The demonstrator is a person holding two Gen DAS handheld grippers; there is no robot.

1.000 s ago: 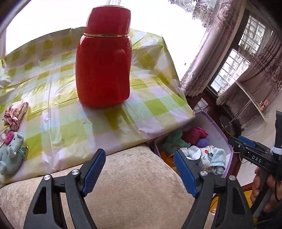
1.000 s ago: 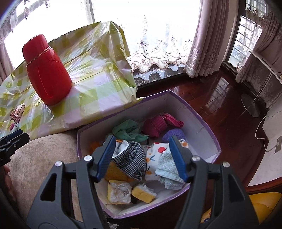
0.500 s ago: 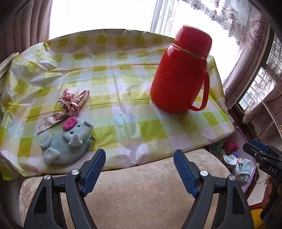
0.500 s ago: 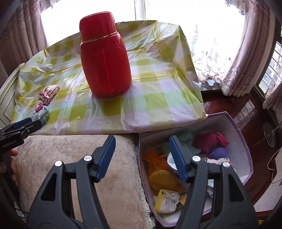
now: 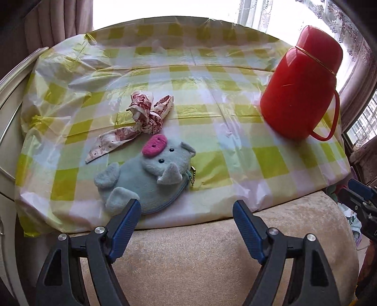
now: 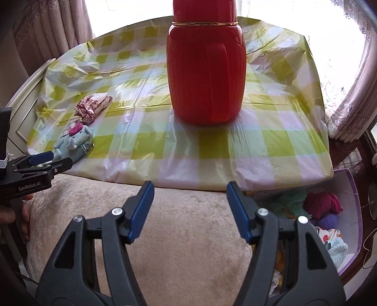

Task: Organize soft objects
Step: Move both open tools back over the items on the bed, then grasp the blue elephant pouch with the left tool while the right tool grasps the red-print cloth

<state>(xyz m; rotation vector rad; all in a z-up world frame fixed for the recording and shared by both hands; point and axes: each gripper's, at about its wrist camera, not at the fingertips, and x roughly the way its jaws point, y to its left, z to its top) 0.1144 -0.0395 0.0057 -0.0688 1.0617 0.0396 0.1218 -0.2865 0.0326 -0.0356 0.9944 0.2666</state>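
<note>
Curtained window (image 5: 264, 14), checked tablecloth (image 5: 212, 98), beige cushion (image 5: 212, 254)

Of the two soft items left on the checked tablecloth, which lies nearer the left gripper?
The blue plush elephant, just past the left gripper; the patterned fabric bow lies farther back.

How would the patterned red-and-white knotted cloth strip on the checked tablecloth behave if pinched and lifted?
The patterned red-and-white knotted cloth strip is thin fabric, so it is probably floppy, with its loose tail dangling. It looks light. The knot seems the firmest place to pinch.
</note>
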